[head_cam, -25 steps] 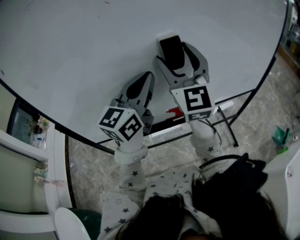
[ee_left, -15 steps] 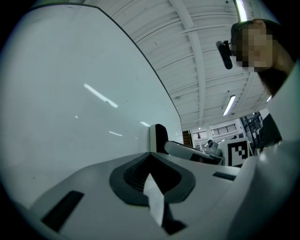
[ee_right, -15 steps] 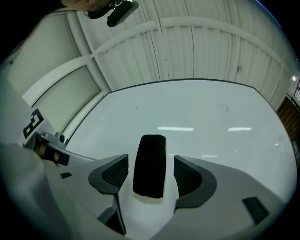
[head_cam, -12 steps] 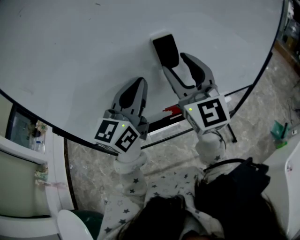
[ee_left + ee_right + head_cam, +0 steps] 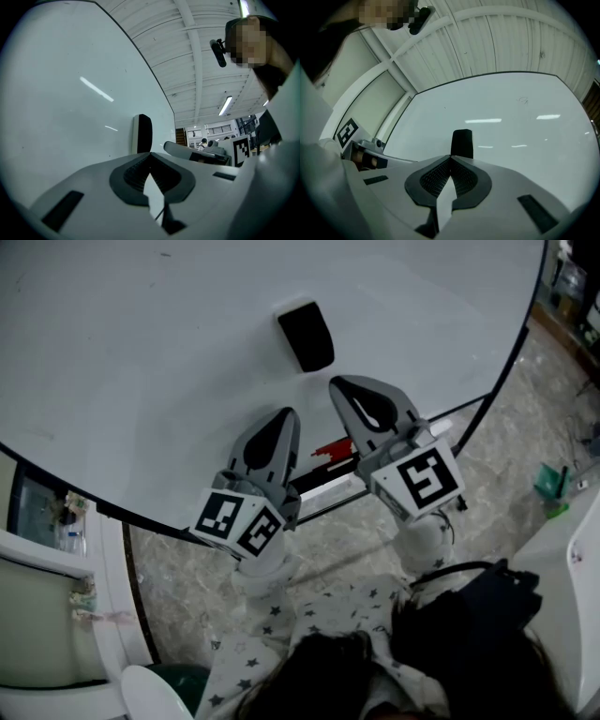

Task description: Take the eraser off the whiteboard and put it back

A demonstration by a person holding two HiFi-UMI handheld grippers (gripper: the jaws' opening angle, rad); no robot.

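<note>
While the person is standing at its lower edge, the whiteboard point(image 5: 141, 352) is filling most of the head view, a broad pale sheet in a thin dark frame, with reflections of ceiling lights lying across it in the right gripper view. Beneath it the mottled stone floor point(image 5: 347, 531) is showing, and a narrow tray point(image 5: 323, 479) is running along the board's bottom edge.

Both tools are reaching out from star-printed sleeves point(image 5: 272, 615) over that edge, side by side. The left gripper point(image 5: 284, 416) is pointing at bare board with its jaws pressed together tip to tip, and it is gripping nothing. The right gripper point(image 5: 341, 386) has just been closing its jaws. They are now meeting at the tips as well, with only empty air in the hollow behind them, so this claw is carrying nothing either.

The eraser point(image 5: 306, 337) is sitting on the face of the board, just beyond the right gripper's tips and apart from them, with a strip of bare board between. It is a small black block, oblong with rounded corners, and a pale backing is peeking out along the side against the board. From the right gripper point(image 5: 451, 158) it is standing upright straight ahead point(image 5: 462, 143). From the left gripper point(image 5: 150, 154) it is showing edge-on point(image 5: 142, 133), dark pad outward.

A small red object point(image 5: 328, 451) is lying on the tray between the two tools.
</note>
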